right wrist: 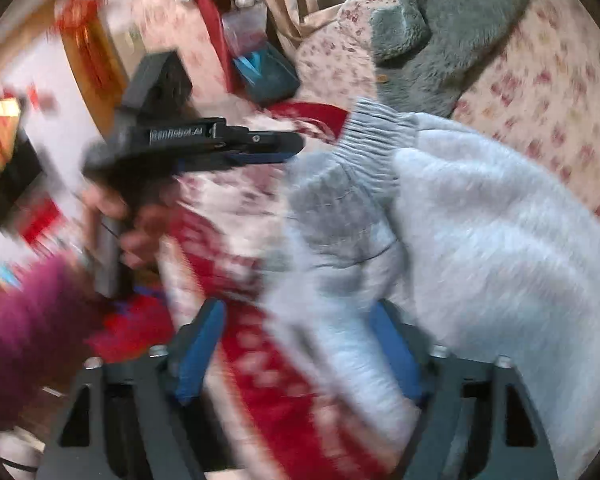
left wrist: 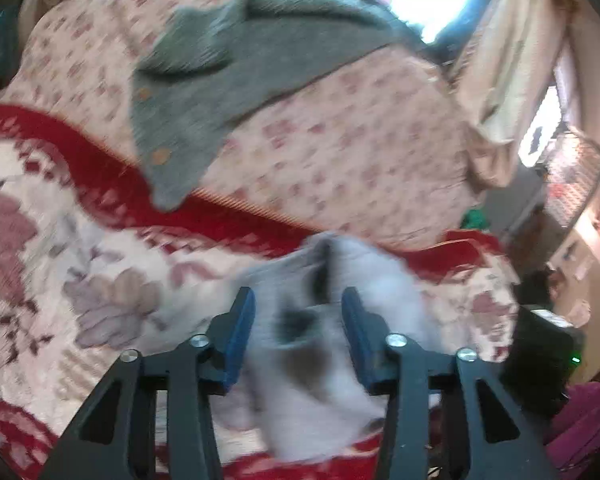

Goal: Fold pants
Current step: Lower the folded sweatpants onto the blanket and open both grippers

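We see the red and cream floral blanket [left wrist: 100, 240] spread across the bed, with a grey plush cover [left wrist: 204, 92] draped over the flowered cushion [left wrist: 360, 152] behind it, well apart from our work. The pale grey fleece pants [right wrist: 480, 240] lie bunched on the blanket, their ribbed cuff [right wrist: 376, 140] towards the cushion, and bare blanket stays free to their left. Our right gripper [right wrist: 296, 344] stands wide with pants cloth loose between its blue pads, while our left gripper [left wrist: 298, 320] stands partly spread over a blurred fold, pads not pressing.
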The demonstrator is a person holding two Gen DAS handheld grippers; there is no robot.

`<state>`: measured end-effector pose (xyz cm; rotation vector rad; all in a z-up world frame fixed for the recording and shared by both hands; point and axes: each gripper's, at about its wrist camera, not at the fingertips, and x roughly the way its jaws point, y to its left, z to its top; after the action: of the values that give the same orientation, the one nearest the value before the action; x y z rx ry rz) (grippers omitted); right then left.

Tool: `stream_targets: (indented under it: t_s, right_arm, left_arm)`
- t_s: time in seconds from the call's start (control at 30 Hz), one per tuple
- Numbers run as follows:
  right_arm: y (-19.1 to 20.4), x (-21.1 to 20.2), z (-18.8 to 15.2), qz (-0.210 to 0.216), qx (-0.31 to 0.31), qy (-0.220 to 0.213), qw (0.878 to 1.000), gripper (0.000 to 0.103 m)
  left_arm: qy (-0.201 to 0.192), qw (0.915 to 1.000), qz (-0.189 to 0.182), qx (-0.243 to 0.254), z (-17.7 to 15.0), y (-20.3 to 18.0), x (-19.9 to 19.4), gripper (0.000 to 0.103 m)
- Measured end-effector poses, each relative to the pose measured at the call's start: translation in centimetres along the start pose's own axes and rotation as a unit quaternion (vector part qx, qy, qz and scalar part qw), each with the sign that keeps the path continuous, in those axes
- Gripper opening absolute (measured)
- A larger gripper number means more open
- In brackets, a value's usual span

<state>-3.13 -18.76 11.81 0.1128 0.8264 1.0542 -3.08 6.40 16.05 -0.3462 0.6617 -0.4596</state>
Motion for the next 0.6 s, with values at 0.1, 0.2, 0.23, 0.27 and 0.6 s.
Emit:
stream_targets:
  t_s: [0.1,0.2,0.23,0.27,0.6]
  right_arm:
    - [-0.6,-2.6,0.1,0.003,0.015,-0.008,1.0,0.083]
    - [-1.7,-5.9,-0.7,-0.042,0.026,-0.032,0.998,0.083]
    - [-2.2,-6.9,-1.1,-0.057,0.035,-0.038,0.997,0.083]
    - [-3.5,-7.9,-1.2,-0.079,0.051,-0.044,0.995,0.083]
    - [-10.3,-9.3,1.1,-0.181,0.138,-0.052,0.972,0.083]
  left_arm:
    - [-0.006,0.9994,-0.027,0.019,0.5,-3.7,-0.3,0.056]
    - [0.006,0.9981,-0.038,0.049,0.3,-7.7,0.5,0.061]
    - [0.01,0.9975,-0.043,0.054,0.2,-8.5,0.8,0.062]
    - [0.016,0.9966,-0.052,0.062,-0.1,-9.8,1.4,0.065]
    - [0.082,0.989,0.047,0.114,-4.0,-13.1,7.1,0.066]
